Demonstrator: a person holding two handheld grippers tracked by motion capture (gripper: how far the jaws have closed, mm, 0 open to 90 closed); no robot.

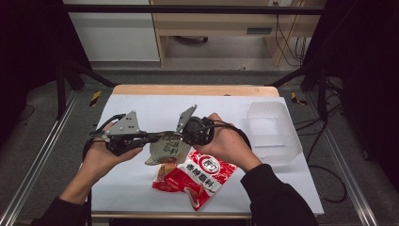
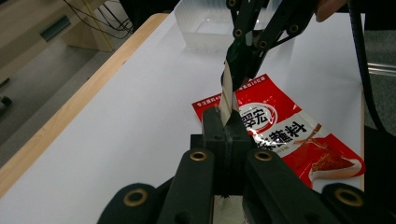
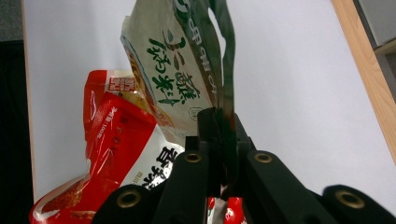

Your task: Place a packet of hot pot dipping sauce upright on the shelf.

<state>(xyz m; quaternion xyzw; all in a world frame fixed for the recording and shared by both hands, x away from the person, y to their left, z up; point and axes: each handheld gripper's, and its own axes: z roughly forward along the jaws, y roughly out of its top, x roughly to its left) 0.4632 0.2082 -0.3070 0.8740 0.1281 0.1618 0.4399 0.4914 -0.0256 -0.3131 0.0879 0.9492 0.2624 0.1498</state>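
Together, both grippers pinch one green-and-white sachet (image 1: 165,149) above the red packet (image 1: 200,176).

Just above the red packet, which lies flat on the white table cover (image 1: 141,106), the sachet hangs clear of the surface between the two tools. The left gripper (image 1: 151,137) has its jaws closed on the sachet's edge on the side away from the red packet's far corner; in the left gripper view that edge stands thin and upright between the black jaws (image 2: 227,122). The right gripper (image 1: 181,136) clamps the opposite edge, jaws pressed together on the foil (image 3: 223,122). A clear plastic tub (image 1: 273,132) sits well apart from the red packet, toward the person's right.
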